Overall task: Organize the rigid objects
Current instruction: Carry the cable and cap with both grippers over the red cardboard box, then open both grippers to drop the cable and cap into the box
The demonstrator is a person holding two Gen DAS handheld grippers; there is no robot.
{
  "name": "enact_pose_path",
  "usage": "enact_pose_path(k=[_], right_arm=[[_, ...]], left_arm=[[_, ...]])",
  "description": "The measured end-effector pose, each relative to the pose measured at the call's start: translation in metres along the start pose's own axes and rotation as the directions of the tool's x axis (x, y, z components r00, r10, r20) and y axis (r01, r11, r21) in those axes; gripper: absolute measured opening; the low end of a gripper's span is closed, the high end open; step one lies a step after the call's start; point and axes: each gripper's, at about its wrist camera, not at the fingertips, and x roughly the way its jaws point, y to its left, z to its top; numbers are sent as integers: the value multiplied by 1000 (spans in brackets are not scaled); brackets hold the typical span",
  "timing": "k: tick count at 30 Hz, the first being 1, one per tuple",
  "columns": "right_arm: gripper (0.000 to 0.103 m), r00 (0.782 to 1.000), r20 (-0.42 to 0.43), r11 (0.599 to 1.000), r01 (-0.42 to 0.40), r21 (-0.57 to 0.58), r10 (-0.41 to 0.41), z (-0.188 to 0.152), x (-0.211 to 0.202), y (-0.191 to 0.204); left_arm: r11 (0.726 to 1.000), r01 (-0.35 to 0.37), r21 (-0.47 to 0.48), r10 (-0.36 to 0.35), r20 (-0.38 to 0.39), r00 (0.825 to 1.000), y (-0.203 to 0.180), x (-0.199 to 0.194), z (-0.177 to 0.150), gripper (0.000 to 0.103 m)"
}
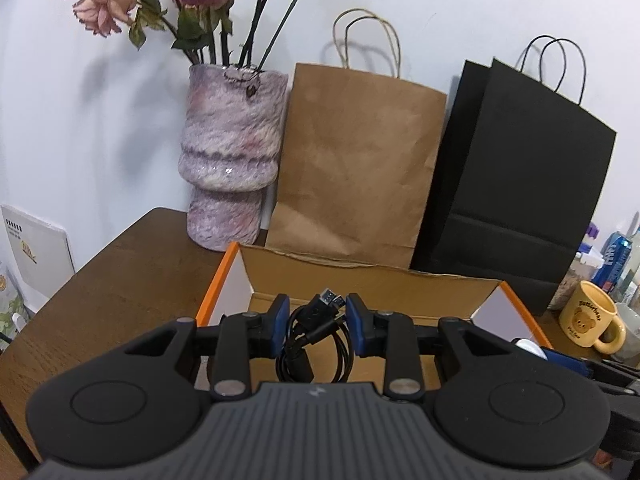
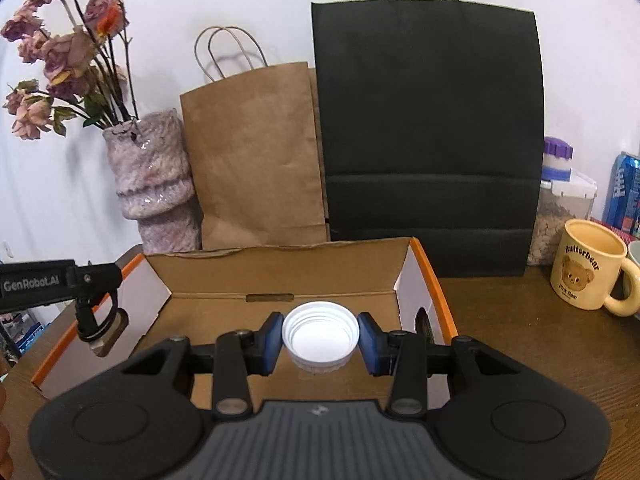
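Observation:
My left gripper (image 1: 318,322) is shut on a coiled black cable (image 1: 316,336) and holds it over the open cardboard box (image 1: 360,276) with orange edges. My right gripper (image 2: 320,338) is shut on a white plastic lid (image 2: 320,334), held open side up above the same box (image 2: 280,268). In the right wrist view the left gripper (image 2: 96,320) shows at the box's left side with the cable loop hanging from it. In the left wrist view the white lid (image 1: 530,348) peeks in at the right edge.
A purple vase (image 1: 232,160) with dried roses, a brown paper bag (image 1: 356,164) and a black paper bag (image 1: 520,184) stand behind the box against the wall. A yellow bear mug (image 2: 588,266), a food jar (image 2: 558,208) and a blue can (image 2: 624,196) stand at the right.

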Motion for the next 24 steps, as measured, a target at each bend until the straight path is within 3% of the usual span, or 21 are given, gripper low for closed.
enact_pose_path(k=[10,24], right_arm=[[39,999,-34,1000,12,-12,-12,-6,13,1],[39,997,-63,999,44,-23,-46,-13,24,1]], left_arm=[[999,-40,13,41,-61,997,2,22,-10,31],[998,-34,50,37,-60,997,-4,22,-15,32]])
